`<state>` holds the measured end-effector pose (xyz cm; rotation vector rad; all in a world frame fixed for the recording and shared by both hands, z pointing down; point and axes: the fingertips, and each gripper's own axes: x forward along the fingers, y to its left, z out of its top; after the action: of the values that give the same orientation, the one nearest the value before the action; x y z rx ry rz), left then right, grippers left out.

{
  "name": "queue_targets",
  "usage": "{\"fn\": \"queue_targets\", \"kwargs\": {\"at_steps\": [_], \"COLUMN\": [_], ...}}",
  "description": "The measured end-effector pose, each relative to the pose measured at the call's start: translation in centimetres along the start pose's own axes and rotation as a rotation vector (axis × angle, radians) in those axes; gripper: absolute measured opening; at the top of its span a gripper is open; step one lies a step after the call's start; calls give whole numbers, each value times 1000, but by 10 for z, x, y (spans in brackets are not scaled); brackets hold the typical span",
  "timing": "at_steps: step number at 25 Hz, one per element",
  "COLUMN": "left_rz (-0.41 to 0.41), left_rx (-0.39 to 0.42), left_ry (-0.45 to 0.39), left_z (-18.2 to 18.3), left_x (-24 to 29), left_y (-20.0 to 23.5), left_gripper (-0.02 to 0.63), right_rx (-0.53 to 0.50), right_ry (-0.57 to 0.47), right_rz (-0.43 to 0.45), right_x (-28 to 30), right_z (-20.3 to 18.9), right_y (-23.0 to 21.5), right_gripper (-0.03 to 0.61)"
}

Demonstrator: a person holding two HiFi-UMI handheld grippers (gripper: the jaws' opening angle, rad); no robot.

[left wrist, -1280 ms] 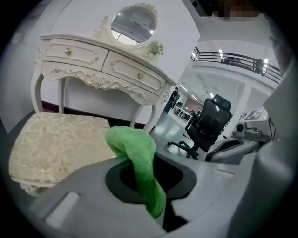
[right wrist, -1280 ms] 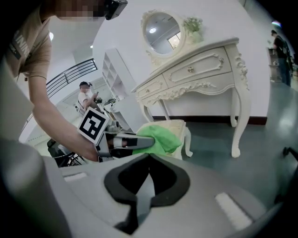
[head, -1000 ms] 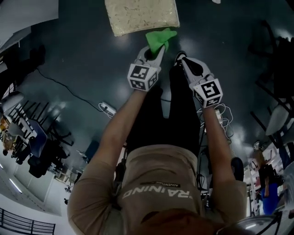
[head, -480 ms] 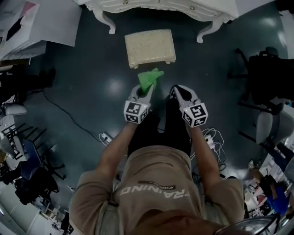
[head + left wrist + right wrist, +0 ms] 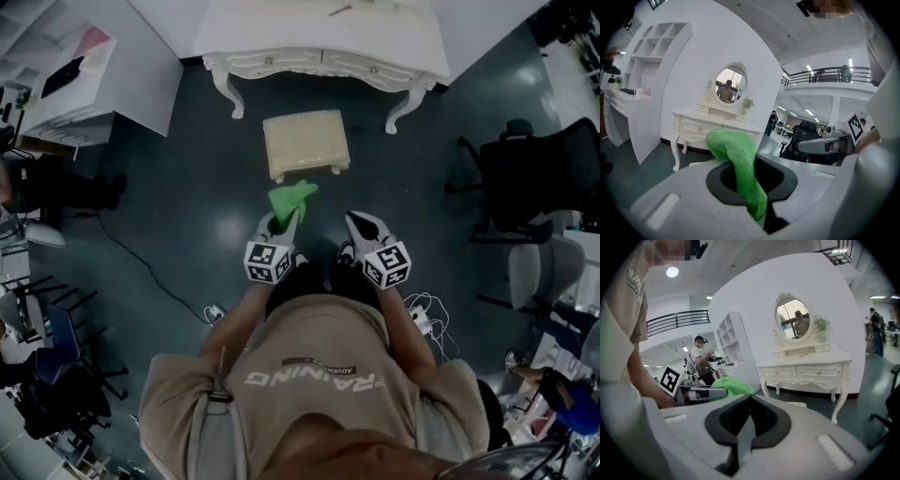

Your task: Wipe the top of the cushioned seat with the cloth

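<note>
One cloth pinched in left gripper; one seat ahead

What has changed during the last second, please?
The person has drawn back: the cushioned seat now lies well ahead of the green cloth, bare floor between, and a white dressing table has come into view. Unchanged: left tongs shut on the cloth, right tongs shut and empty.

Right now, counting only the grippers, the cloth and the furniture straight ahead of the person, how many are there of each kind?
Grippers: 2 (left gripper, right gripper)
Green cloth: 1, held in the left gripper
Cushioned seat: 1
White dressing table: 1
Total: 5
</note>
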<state>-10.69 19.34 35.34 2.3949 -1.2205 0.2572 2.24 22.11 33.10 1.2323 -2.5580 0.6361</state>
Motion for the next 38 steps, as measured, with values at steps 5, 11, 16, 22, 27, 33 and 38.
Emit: {"fn": "queue_targets", "kwargs": {"at_steps": [5, 11, 16, 22, 27, 33, 38], "left_rz": [21, 89, 127, 158, 184, 221, 223], "left_rx": [57, 162, 222, 311, 291, 287, 289], "left_ry": [-42, -80, -129, -200, -269, -319, -326], "left_z": [38, 86, 129, 186, 218, 227, 218], "left_x": [-15, -17, -22, -47, -72, -97, -110], "left_y": [-25, -69, -100, -123, -126, -127, -131], "left_gripper": [47, 47, 48, 47, 48, 48, 48], "right_rx": [-65, -116, -193, -283, -288, -269, -275], "right_ry": [-36, -139, -193, -262, -304, -359, -356], "right_rz": [78, 127, 126, 101, 104, 85, 85], "right_x": [-17, -55, -87, -117, -134, -148, -154], "right_z": [34, 90, 130, 181, 199, 210, 203], "right_y": [17, 5, -6, 10, 20, 23, 30], "right_gripper": [2, 2, 2, 2, 2, 2, 2]}}
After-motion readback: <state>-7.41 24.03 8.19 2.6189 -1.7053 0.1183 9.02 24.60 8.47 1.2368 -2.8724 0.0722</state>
